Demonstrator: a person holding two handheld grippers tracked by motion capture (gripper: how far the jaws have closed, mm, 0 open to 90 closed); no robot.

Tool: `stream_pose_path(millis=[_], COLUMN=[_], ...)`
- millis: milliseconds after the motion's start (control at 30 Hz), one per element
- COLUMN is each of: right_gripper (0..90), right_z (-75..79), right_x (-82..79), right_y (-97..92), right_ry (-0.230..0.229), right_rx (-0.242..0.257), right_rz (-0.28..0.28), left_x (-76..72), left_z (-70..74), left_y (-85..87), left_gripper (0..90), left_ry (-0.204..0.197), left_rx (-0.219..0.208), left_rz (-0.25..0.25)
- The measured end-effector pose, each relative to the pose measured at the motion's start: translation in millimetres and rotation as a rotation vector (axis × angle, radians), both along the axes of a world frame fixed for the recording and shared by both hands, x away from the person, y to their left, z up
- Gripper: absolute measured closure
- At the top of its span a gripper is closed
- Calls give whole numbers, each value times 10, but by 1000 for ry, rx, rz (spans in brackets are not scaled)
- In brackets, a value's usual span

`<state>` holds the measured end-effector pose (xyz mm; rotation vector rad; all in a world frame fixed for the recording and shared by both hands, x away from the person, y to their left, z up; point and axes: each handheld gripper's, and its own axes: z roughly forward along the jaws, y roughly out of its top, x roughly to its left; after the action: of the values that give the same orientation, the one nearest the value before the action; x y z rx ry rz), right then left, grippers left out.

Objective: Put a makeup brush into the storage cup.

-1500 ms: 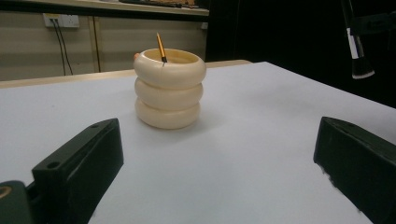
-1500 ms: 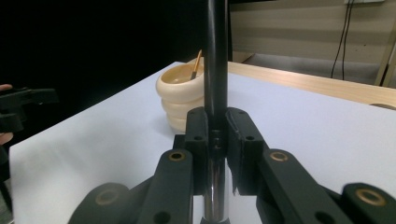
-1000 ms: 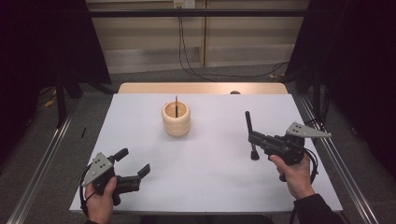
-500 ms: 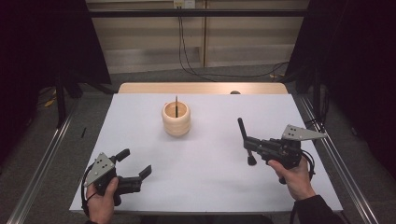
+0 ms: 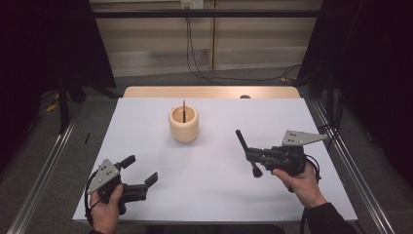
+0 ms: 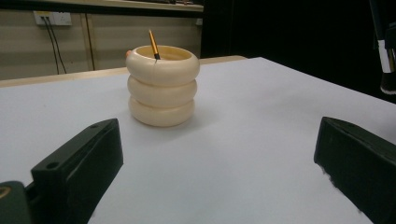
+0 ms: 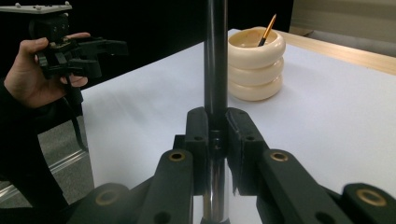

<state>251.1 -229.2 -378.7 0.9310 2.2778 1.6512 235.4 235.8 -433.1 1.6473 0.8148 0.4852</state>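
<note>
A cream ribbed cup (image 5: 184,125) stands on the white table (image 5: 214,195), back of centre, with a thin orange-handled brush (image 5: 184,108) leaning inside it. My right gripper (image 5: 250,156) is at the right, shut on a black rod (image 5: 240,140) that tilts up and away from me. In the right gripper view the jaws clamp the rod (image 7: 215,56) where it turns to shiny metal, with the cup (image 7: 256,65) beyond. My left gripper (image 5: 141,169) is held low at the front left, open and empty. The left gripper view has the cup (image 6: 162,88) ahead between its wide jaws.
A wooden strip (image 5: 209,91) runs along the table's far edge. Metal rails (image 5: 355,170) flank both sides, and cables (image 5: 195,58) hang against the back wall. Open table surface lies between the two grippers and around the cup.
My right gripper has moved left and nearer to me with the rod, which now leans more to the left. The left gripper has stayed put.
</note>
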Motion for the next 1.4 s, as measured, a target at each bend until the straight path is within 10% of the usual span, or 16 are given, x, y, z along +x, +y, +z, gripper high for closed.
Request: stream_pose_path(millis=[1400], right_gripper=[799], right_z=[36], right_x=[212], right_y=[544], right_ry=[112], right_rx=[-373], right_rz=[324], left_x=[-15], left_z=[5], left_y=[-11], left_gripper=[13], left_ry=[3], left_rx=[4], left_rz=[-24])
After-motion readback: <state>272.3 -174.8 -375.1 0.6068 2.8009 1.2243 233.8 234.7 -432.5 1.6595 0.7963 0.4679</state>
